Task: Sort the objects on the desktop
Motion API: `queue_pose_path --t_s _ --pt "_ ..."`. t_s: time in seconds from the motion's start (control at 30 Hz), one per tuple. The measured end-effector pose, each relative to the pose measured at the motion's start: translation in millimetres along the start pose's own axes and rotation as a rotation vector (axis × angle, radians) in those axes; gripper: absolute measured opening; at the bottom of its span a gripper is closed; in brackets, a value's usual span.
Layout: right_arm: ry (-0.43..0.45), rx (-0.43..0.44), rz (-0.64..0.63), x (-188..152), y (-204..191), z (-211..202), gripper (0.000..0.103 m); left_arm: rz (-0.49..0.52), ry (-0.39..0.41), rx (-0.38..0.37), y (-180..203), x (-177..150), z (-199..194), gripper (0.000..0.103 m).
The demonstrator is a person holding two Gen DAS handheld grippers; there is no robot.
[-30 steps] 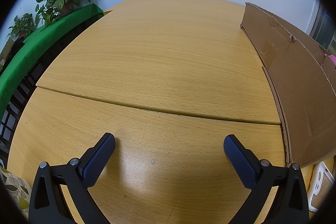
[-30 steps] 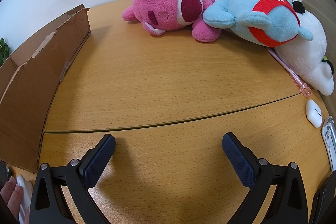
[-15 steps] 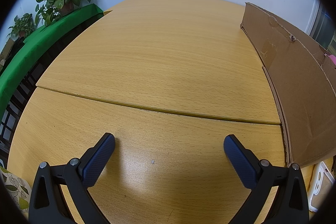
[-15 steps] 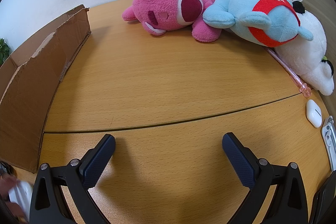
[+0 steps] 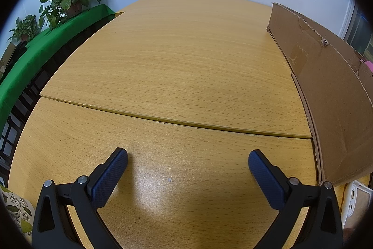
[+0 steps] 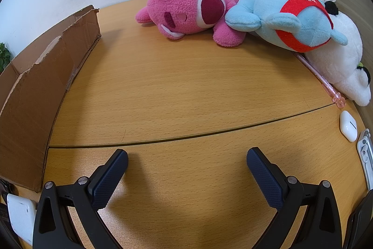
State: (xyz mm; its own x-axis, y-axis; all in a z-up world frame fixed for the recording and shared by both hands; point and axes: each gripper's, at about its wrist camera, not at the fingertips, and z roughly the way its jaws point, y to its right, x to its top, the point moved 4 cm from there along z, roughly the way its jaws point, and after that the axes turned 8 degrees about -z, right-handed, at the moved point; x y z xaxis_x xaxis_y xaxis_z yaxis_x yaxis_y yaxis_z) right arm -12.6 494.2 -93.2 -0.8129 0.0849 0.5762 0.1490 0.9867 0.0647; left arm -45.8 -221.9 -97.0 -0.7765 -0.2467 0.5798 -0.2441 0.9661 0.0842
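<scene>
Worktop [image 5: 177,67] under your left hand-held gripper [image 5: 188,161] is bare, its jaws wide, while your right hand-held gripper [image 6: 187,160], equally wide and empty, faces the cardboard box [image 6: 46,85], then the plush toys [image 6: 256,15], probably next for sorting.

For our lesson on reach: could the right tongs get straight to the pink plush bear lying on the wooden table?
Probably yes: the right tongs are open, and only bare wooden table lies between them and the pink plush bear.
</scene>
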Motion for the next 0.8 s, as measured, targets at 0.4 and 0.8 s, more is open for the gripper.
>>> queue_pose_path --t_s 0.4,0.8 --pt "-0.005 -0.037 0.052 3.3 -1.5 1.4 0.103 0.0 0.001 0.0 -0.2 -0.2 0.1 0.103" --pt "-0.002 -0.015 -0.068 -42.5 -42.7 -50.0 0.103 0.01 0.002 -0.004 0.9 0.9 1.4 0.103"
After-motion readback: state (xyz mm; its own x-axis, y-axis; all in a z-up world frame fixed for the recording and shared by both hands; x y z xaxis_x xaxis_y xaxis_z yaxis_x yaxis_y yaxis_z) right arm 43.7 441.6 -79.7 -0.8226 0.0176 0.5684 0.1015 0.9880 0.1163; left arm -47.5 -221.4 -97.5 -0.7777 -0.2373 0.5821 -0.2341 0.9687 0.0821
